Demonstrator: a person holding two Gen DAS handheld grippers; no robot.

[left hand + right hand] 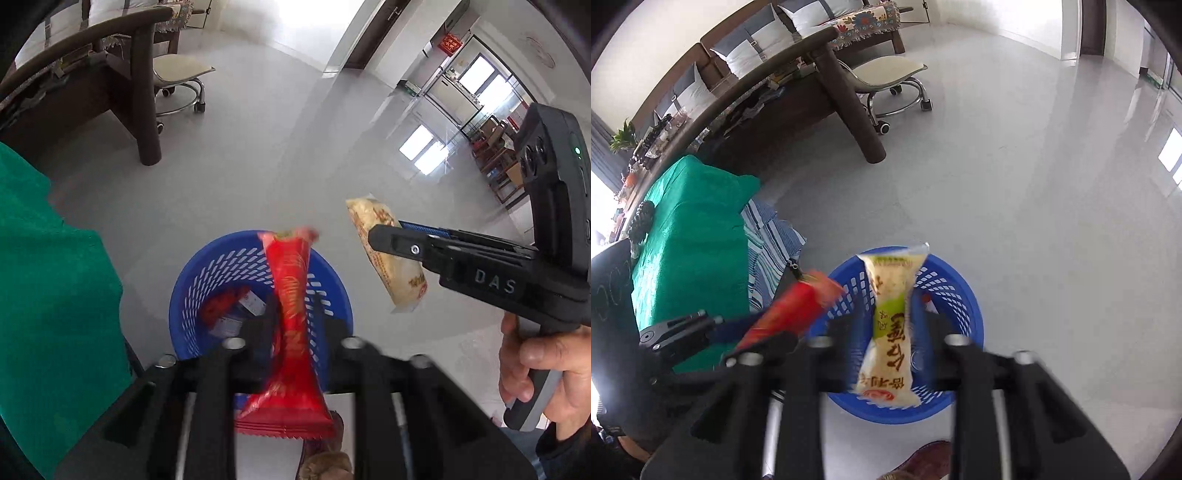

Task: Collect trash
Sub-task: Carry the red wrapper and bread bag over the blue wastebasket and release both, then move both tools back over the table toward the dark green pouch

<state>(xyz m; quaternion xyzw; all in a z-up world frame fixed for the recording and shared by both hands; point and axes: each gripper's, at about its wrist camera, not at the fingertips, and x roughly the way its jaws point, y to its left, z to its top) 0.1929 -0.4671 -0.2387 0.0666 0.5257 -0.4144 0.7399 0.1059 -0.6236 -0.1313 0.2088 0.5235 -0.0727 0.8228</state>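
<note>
Grey glossy floor (277, 147) under blue basket (221, 245) — left gripper (295, 310) spread round red wrapper (290, 280), right gripper (894, 317) spread round pale wrapper (892, 343).

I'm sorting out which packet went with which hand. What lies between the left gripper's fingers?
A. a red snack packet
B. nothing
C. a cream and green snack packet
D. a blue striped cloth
A: in the left wrist view the red snack packet lies between the left gripper fingers above the blue basket, while the cream packet is at the right gripper.
</note>
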